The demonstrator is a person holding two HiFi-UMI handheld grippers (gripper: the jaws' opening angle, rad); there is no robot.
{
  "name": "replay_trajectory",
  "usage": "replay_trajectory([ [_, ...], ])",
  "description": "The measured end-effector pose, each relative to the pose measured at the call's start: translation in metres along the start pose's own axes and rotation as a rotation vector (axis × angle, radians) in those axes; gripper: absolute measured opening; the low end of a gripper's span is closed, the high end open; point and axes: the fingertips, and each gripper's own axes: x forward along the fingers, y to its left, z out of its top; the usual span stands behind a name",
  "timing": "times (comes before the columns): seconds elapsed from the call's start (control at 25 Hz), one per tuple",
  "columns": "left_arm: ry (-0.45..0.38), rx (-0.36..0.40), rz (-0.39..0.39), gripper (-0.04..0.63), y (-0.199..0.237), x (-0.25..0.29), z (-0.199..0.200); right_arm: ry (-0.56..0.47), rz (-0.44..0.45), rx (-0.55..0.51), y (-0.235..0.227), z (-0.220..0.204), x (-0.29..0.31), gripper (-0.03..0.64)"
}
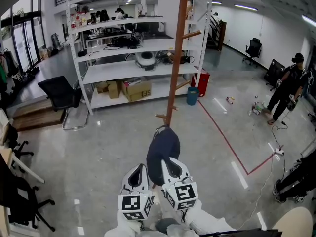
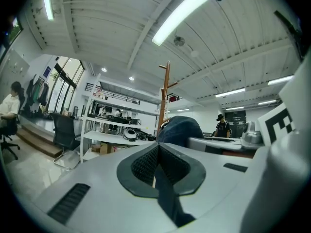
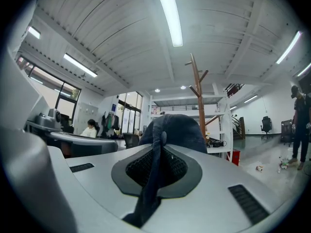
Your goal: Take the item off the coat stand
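Jaws of the right gripper [image 3: 156,155] are pressed together on a dark strip of the cap [image 1: 163,149], and the round crown rises just ahead of them. Jaws of the left gripper [image 2: 156,154] are closed too, pinching a thin dark band that seems to be the same fabric; from there the crown lies ahead and a little to the right. So the cap sits straight in front of both grippers, more over the right one. The coat stand [image 1: 178,48] rises beyond the cap, on the far side from the person. I judge the cap is free of the pegs, so the coming move should draw it toward the person, away from the pole.
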Motion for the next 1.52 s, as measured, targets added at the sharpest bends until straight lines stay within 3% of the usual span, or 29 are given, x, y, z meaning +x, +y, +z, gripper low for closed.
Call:
replay_trajectory([
  [0.68, -0.005, 0.043, -0.02, 0.0, -0.043, 0.018, 0.01, -0.012, -0.002, 0.011, -0.033, 0.012, -0.014, 0.02],
  [1.52, -0.029, 0.052, -0.03, 0.0, -0.037, 0.037, 0.016, -0.035, -0.007, 0.0, -0.043, 0.016, -0.004, 0.02],
])
